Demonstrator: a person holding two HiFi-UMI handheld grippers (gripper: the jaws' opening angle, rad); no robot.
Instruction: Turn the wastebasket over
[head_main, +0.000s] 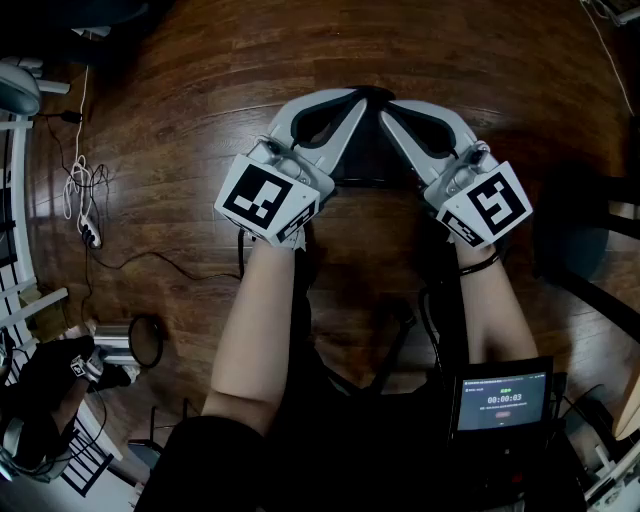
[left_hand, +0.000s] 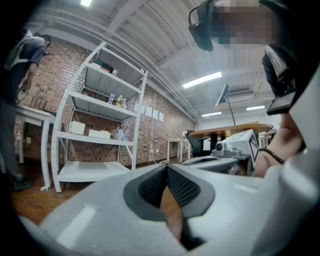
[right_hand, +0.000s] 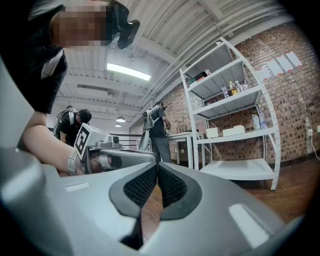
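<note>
In the head view my left gripper (head_main: 356, 97) and right gripper (head_main: 392, 106) are held side by side over the brown wooden floor (head_main: 200, 90), their tips nearly meeting. Both are shut, and no thing is between the jaws. In the left gripper view the ribbed pads (left_hand: 152, 186) meet at the tip of the left gripper (left_hand: 166, 167), and the right gripper's body (left_hand: 235, 147) shows beside it. The right gripper view shows the right gripper (right_hand: 157, 166) shut the same way. A small silver cylinder with a dark round end (head_main: 135, 343) lies on the floor at lower left; I cannot tell if it is the wastebasket.
A white shelving rack (left_hand: 95, 135) stands against the brick wall. A power strip with a cable (head_main: 88, 228) lies at the left. A small screen (head_main: 503, 398) sits at lower right, a dark chair (head_main: 590, 240) at the right. People stand by a table (right_hand: 157, 125).
</note>
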